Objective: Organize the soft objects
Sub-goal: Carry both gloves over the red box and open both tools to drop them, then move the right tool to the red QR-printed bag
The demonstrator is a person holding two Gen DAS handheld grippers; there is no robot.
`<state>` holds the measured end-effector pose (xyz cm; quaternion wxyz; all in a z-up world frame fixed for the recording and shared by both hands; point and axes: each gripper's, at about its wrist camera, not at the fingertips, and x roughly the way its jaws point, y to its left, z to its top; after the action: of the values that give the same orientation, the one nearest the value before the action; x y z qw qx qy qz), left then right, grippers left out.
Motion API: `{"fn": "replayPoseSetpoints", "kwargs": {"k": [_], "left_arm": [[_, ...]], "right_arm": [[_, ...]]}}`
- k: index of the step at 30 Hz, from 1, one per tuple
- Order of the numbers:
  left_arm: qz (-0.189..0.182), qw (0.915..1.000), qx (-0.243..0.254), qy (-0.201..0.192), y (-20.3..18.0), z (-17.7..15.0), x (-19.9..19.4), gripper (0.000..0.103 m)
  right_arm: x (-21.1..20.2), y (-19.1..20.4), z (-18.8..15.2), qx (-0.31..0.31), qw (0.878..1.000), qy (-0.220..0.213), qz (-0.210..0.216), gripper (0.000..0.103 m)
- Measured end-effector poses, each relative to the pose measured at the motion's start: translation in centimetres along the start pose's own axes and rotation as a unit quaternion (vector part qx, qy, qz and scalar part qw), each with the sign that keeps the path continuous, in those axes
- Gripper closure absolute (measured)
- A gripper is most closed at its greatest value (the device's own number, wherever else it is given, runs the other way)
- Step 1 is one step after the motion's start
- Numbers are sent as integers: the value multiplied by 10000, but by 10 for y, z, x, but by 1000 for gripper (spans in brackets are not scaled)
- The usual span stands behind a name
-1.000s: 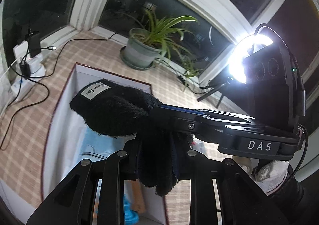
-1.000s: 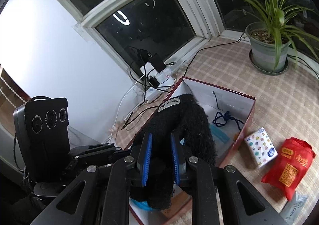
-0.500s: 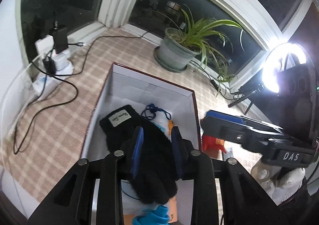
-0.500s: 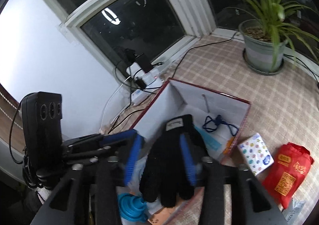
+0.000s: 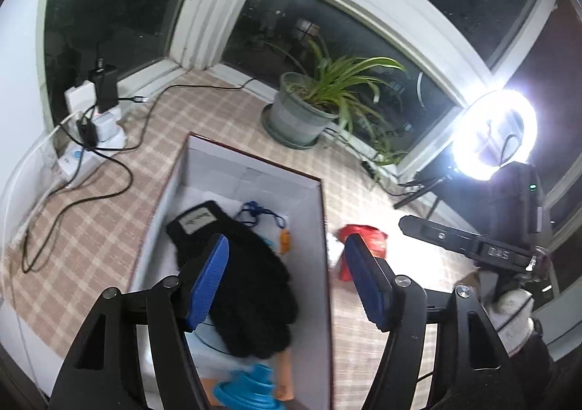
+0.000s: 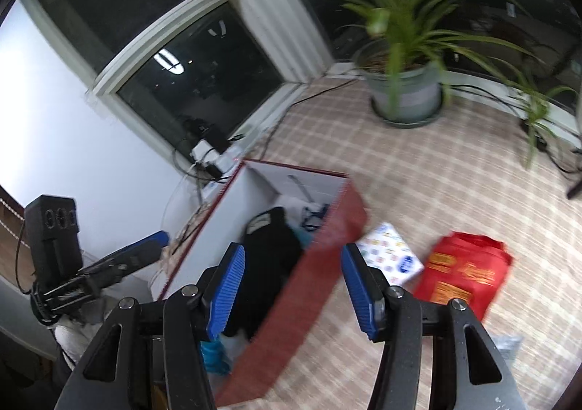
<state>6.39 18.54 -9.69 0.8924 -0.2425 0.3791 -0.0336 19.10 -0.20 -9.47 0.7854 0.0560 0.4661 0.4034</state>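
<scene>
I let go of the glove — it is in the box now.
The black glove [image 5: 251, 286] lies inside the red box [image 6: 327, 250]; my left gripper [image 5: 287, 275] and right gripper [image 6: 291, 282] are both opening, empty — the red bag [image 6: 462, 275] comes next, I think.

The black glove [image 5: 251, 286] is fuzzy, matt knit with a stitched cloth label. The box [image 6: 320, 264] looks like cardboard, dull red outside, plain white inside. Each tool has ribbed blue rubbery pads [image 5: 209, 282] on matt black plastic arms with shiny metal screws. The red bag [image 6: 462, 271] is glossy. The desk [image 5: 91, 228] wears a checked woven cloth.
</scene>
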Motion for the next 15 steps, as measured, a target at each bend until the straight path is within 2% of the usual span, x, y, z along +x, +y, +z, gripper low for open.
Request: {"fn": "replayPoseSetpoints", "kwargs": {"k": [7, 15], "left_arm": [[-370, 9992, 159, 58, -42, -17, 2, 35], [-671, 9971, 262, 265, -93, -40, 19, 32]], "right_arm": [[-35, -48, -8, 250, 9989, -83, -387, 48], [-55, -92, -16, 325, 9965, 77, -769, 48]]}}
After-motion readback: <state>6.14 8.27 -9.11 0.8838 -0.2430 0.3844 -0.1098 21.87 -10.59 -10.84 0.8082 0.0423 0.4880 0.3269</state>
